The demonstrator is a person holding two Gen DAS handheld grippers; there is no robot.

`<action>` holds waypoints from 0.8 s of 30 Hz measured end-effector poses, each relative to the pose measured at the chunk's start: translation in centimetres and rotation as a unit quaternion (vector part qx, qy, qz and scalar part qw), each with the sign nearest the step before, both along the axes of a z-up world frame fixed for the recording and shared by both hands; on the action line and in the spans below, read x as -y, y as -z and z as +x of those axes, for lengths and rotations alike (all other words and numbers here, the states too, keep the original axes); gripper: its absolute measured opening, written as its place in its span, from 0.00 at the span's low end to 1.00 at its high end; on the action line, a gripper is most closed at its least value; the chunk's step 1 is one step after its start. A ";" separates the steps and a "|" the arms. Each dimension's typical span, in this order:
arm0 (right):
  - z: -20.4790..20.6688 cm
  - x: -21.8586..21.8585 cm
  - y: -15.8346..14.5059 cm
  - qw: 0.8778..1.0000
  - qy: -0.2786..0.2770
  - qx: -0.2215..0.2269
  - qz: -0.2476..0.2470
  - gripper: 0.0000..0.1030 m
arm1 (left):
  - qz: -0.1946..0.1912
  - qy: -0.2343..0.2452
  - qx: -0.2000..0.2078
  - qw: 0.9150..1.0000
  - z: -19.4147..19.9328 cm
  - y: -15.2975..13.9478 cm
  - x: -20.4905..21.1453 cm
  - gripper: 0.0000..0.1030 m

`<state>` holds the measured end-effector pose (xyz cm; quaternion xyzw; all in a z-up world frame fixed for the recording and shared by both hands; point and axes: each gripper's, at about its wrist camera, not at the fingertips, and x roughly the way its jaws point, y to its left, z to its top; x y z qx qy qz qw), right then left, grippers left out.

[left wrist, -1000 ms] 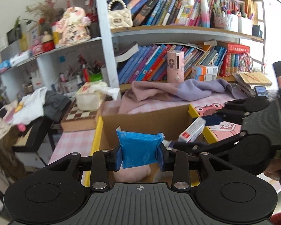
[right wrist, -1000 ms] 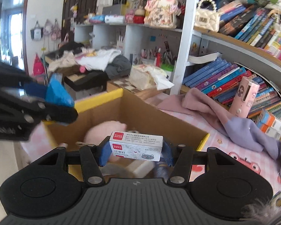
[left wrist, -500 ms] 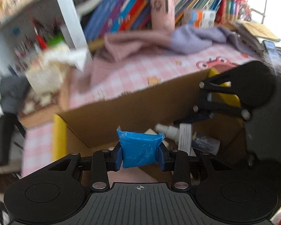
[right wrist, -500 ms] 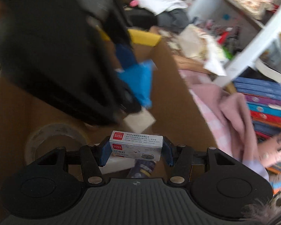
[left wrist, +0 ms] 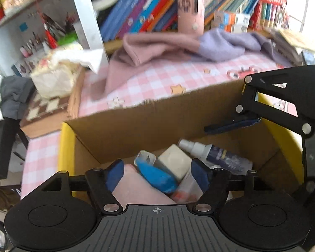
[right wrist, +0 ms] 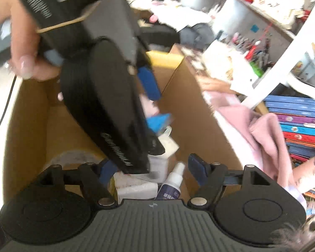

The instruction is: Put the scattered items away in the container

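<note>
A brown cardboard box (left wrist: 149, 124) with yellow flaps is below both grippers. My left gripper (left wrist: 157, 174) is open and empty over it. The blue packet (left wrist: 155, 176) lies inside on a pink soft item (left wrist: 140, 191), beside a white block (left wrist: 175, 163) and a spray bottle (left wrist: 216, 152). My right gripper (right wrist: 153, 168) is open and empty over the box (right wrist: 191, 113). The white staple box (right wrist: 136, 187) lies below it, next to the spray bottle (right wrist: 172, 184). The left gripper's body (right wrist: 111, 113) crosses the right wrist view; the blue packet (right wrist: 158, 120) shows behind it.
A pink checked cloth (left wrist: 157, 79) covers the table behind the box, with a pink and lilac garment (left wrist: 178, 46). Bookshelves (left wrist: 157, 14) stand at the back. A tissue box (left wrist: 54, 73) sits on a chessboard at left. A tape roll (right wrist: 73, 157) lies in the box.
Both grippers have opened. The blue packet dropped from the left one and the white staple box from the right one into the cardboard box.
</note>
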<state>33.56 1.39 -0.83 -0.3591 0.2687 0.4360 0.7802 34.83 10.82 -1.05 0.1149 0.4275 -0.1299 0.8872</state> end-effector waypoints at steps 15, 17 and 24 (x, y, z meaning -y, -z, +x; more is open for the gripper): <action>-7.0 6.1 -6.5 0.978 0.139 0.079 0.131 0.73 | -0.079 -0.050 0.170 0.981 -13.1 -7.7 -0.6 0.79; -8.2 7.1 -6.9 0.971 0.170 0.080 0.150 0.73 | -0.102 -0.072 0.182 0.975 -14.9 -8.0 -1.2 0.79; -14.3 9.9 -7.3 0.937 0.274 0.100 0.194 0.75 | -0.117 -0.125 0.207 0.963 -20.3 -7.4 -2.4 0.79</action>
